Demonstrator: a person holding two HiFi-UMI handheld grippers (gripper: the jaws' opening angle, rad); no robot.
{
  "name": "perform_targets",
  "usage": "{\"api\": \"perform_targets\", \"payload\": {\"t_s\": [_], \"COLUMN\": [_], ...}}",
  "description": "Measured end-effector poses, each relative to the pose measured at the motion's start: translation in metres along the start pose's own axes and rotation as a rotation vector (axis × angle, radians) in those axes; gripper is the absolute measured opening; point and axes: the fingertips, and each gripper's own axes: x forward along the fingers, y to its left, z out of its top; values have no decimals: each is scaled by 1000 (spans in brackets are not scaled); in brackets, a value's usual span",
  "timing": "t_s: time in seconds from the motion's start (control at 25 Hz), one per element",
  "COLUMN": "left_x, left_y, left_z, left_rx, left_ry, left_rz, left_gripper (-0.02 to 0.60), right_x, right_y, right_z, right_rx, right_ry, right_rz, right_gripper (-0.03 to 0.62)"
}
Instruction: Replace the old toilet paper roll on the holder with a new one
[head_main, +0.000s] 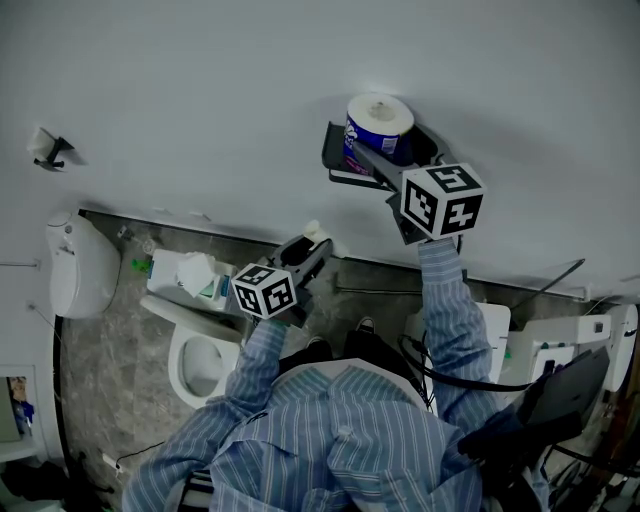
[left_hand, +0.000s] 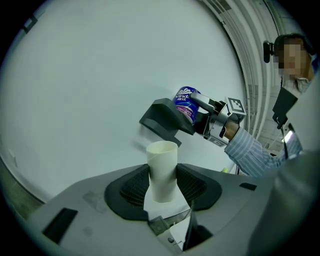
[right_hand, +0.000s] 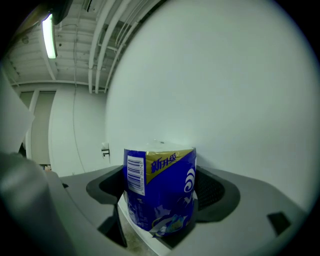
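Note:
My right gripper (head_main: 388, 152) is shut on a new toilet paper roll (head_main: 379, 122) in a blue wrapper and holds it up by the wall. The roll is right at the dark holder (head_main: 340, 158); contact cannot be told. The right gripper view shows the wrapped roll (right_hand: 160, 187) upright between the jaws of the right gripper (right_hand: 161, 200). My left gripper (head_main: 308, 250) hangs lower and to the left, shut on an empty white cardboard tube (head_main: 314, 232). From the left gripper view the tube (left_hand: 162, 167) stands between the jaws of the left gripper (left_hand: 162, 186), with the holder (left_hand: 165, 119) and blue roll (left_hand: 186, 102) beyond.
A plain white wall fills the area round the holder. Below on the left are a toilet (head_main: 200, 362), a tissue pack (head_main: 190, 275) on its tank, a white bin (head_main: 78, 268) and a wall hook (head_main: 48, 148). Dark equipment (head_main: 560, 395) stands at the right.

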Motion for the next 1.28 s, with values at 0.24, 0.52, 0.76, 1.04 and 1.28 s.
{"api": "perform_targets", "payload": {"t_s": [0.24, 0.52, 0.76, 1.04, 1.28], "left_x": [-5, 10, 24, 34, 39], "left_y": [10, 5, -15, -8, -12], "left_z": [8, 4, -11, -7, -11], "left_rx": [-2, -8, 8, 1, 4], "left_ry": [-8, 14, 38, 64, 66], "left_rz": [-1, -15, -47, -73, -74], "left_gripper": [172, 173, 173, 172, 173], "right_x": [-13, -60, -134, -152, -148], "right_y": [-2, -24, -50, -75, -86], "right_z": [12, 13, -9, -50, -105], "right_rx": [205, 397, 480, 581, 758], "right_ry": [-120, -240, -312, -272, -268], "right_rz": [13, 20, -69, -204, -239], "right_gripper": [414, 414, 414, 414, 414]}}
